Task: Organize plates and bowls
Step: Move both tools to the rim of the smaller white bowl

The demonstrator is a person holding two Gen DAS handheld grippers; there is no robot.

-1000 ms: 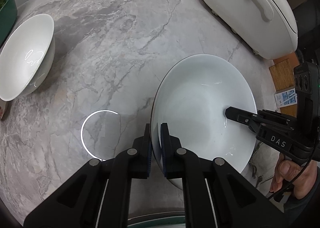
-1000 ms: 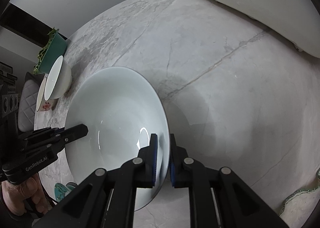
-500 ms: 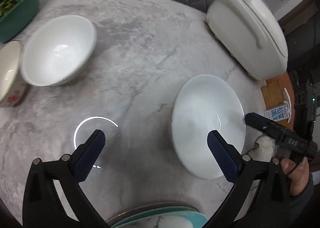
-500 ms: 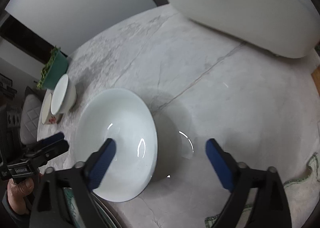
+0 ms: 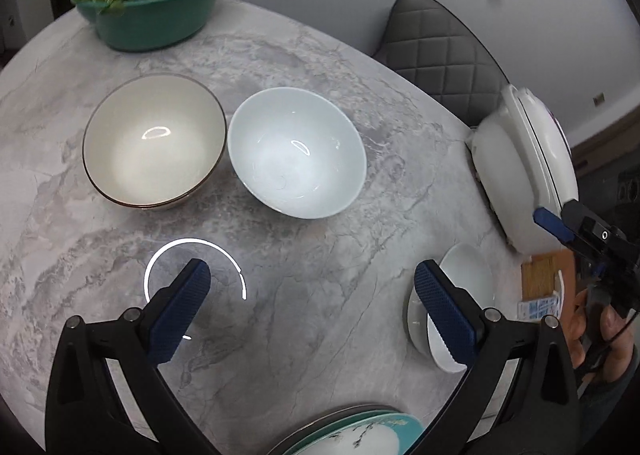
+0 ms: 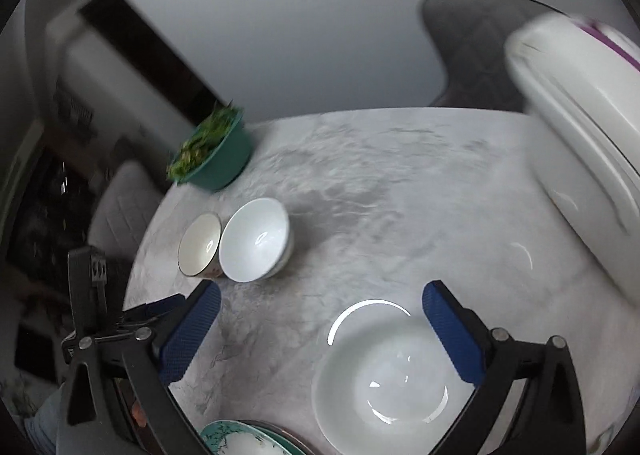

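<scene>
Taking the white bowl point(image 5: 298, 151) in the middle of the marble surface point(image 5: 320, 55) as the landmark: a cream bowl with a dark rim point(image 5: 154, 139) sits just beside it, rims nearly touching, and beyond the pair, near the far edge, stands a teal basin of green leaves point(image 5: 152, 3). Well apart from the landmark, near the edge by the person, a second white bowl point(image 6: 382, 387) rests alone, and beside that lies a stack of teal-rimmed plates point(image 5: 360, 435). A big white cooker point(image 5: 524, 171) sits on the same edge, farther out from the second bowl. Behind the surface is a grey quilted chair point(image 5: 436, 59) against a plain pale wall.

The left tool point(image 5: 310, 311) hangs above bare marble short of the landmark, its fingers spread wide and holding nothing. The right tool point(image 6: 320, 335) hangs over the second bowl, likewise spread wide and free.
</scene>
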